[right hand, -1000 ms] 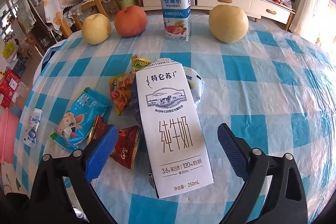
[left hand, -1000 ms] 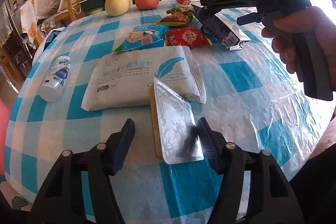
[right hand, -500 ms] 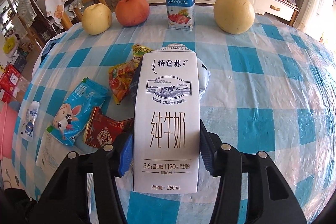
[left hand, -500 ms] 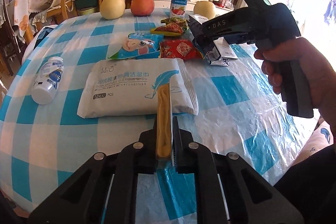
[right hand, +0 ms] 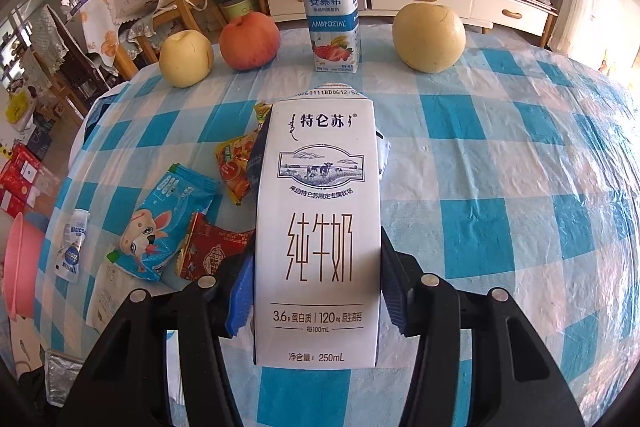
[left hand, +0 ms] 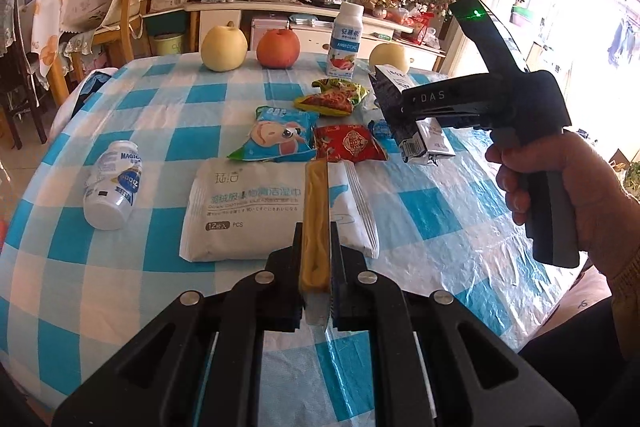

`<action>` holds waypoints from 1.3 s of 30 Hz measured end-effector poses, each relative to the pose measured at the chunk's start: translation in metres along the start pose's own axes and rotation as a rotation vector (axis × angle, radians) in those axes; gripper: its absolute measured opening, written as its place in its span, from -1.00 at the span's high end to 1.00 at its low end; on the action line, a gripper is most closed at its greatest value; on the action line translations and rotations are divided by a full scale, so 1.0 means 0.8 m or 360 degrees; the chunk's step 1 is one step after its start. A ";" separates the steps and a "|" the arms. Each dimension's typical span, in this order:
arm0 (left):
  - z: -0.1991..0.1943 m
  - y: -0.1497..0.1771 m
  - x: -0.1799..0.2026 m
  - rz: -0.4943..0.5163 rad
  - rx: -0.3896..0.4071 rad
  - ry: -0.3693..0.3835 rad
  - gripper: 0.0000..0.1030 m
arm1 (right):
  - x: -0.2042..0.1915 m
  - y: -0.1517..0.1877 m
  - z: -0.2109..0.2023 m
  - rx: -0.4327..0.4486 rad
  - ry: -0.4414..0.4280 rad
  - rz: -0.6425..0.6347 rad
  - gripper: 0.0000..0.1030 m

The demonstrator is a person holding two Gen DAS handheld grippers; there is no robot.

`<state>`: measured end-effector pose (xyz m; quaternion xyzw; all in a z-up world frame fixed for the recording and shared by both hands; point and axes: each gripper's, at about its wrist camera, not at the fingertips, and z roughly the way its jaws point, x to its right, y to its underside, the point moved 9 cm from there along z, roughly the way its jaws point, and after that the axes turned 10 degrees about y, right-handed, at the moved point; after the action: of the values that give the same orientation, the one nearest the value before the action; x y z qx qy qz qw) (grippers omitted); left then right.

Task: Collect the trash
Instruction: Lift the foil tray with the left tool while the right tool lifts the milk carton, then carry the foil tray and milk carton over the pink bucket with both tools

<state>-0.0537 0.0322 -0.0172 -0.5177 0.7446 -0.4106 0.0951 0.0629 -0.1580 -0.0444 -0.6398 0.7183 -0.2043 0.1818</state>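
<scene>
My left gripper (left hand: 316, 247) is shut on a flat foil wrapper with a tan edge (left hand: 316, 211), held edge-on above the checked table. My right gripper (right hand: 316, 267) is shut on a white milk carton (right hand: 318, 227), lifted off the table; it also shows in the left wrist view (left hand: 404, 119). On the table lie a white wet-wipe pack (left hand: 256, 211), a blue snack bag (left hand: 280, 139), a red packet (left hand: 348, 143), a yellow-green packet (left hand: 332, 97) and a small white bottle lying on its side (left hand: 114, 185).
At the far edge stand two yellow pears (right hand: 186, 57) (right hand: 428, 37), a red apple (right hand: 250, 41) and an upright yogurt bottle (right hand: 332, 15). A pink basin (right hand: 20, 267) sits off the table's left side. Chairs and a TV cabinet stand beyond.
Both grippers closed: the left on the foil wrapper, the right on the milk carton. Both have since lifted their items off the table.
</scene>
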 end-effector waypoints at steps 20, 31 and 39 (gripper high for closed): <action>-0.062 -0.057 -0.072 -0.0132 0.0253 -0.0085 0.78 | -0.023 -0.013 -0.078 0.0160 -0.0347 0.0317 -0.06; -0.099 -0.075 -0.112 -0.0234 0.0388 -0.0108 0.78 | -0.097 -0.011 -0.122 0.0169 -0.0627 0.0346 -0.06; -0.135 -0.084 -0.150 -0.0349 0.0506 -0.0131 0.78 | -0.181 -0.005 -0.152 0.0159 -0.0771 0.0220 -0.06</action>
<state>-0.0147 0.1807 0.0662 -0.5903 0.6050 -0.5096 0.1608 0.0192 -0.0075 0.0614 -0.6097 0.6847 -0.0674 0.3936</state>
